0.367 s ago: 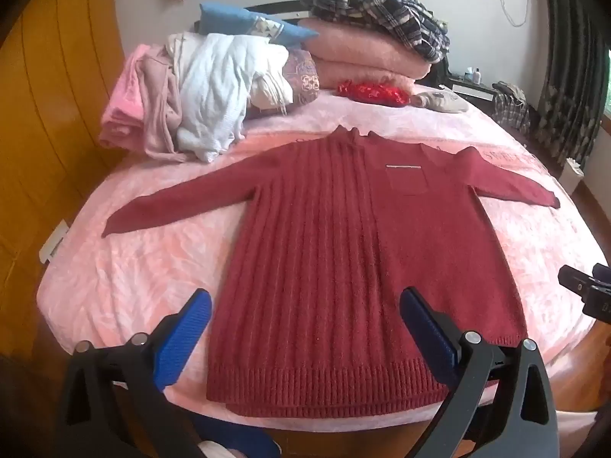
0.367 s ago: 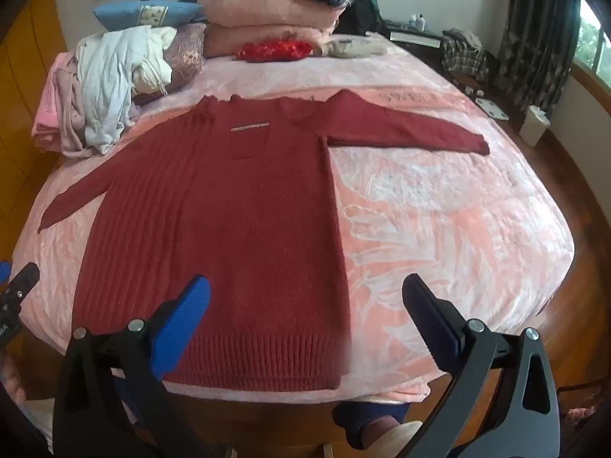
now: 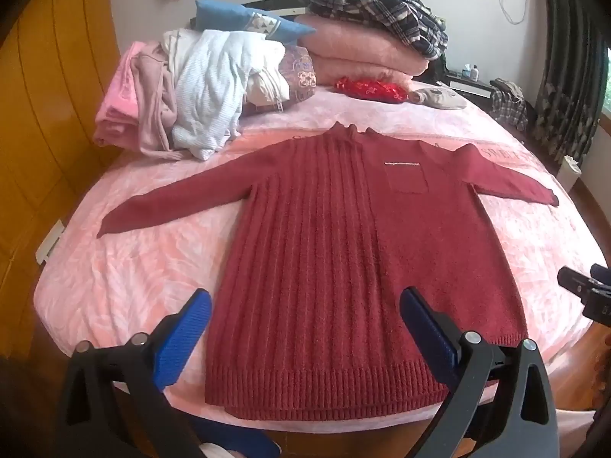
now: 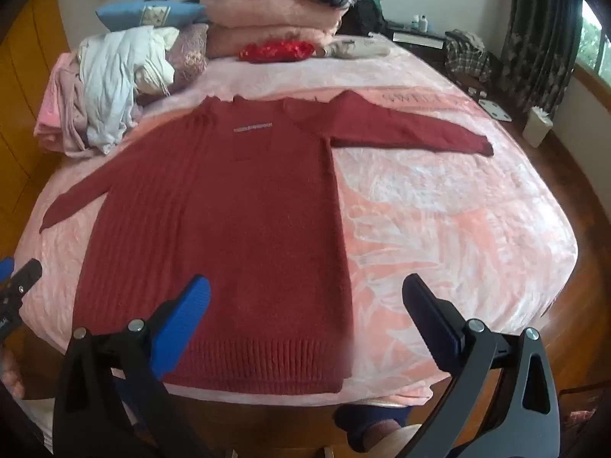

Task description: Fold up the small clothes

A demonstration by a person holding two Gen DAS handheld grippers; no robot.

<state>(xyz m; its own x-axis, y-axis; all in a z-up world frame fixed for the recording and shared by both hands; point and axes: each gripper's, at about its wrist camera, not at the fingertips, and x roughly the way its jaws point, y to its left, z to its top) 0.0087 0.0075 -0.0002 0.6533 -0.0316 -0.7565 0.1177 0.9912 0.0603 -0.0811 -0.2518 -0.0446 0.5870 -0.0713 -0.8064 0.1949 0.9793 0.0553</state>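
A dark red knitted sweater [image 3: 355, 267] is lying flat, front up, on a bed [image 3: 126, 278] covered in a pink leaf-patterned blanket. One half of its body is ribbed in long vertical cords, the other half is fuzzy and plain with a small chest pocket, and a ribbed band is running along the hem. Both sleeves are stretching out, toward 9 and 3 o'clock.

The left tool [image 3: 305, 328] is hovering over the hem with its blue ridged pads standing wide and nothing between them; the sweater is spreading away toward 12 o'clock. The right tool [image 4: 305, 316] is hanging wide and empty too, above the sweater's hem corner [image 4: 336, 381].

Toward 11 o'clock a loose heap of white and pink clothes [image 3: 198, 91] is sitting beside the sweater's shoulder. At 12 o'clock folded pink blankets [image 3: 362, 53] are carrying a plaid garment [image 3: 382, 7], with a blue pillow [image 3: 248, 23] and a red bundle [image 3: 368, 87] near them.
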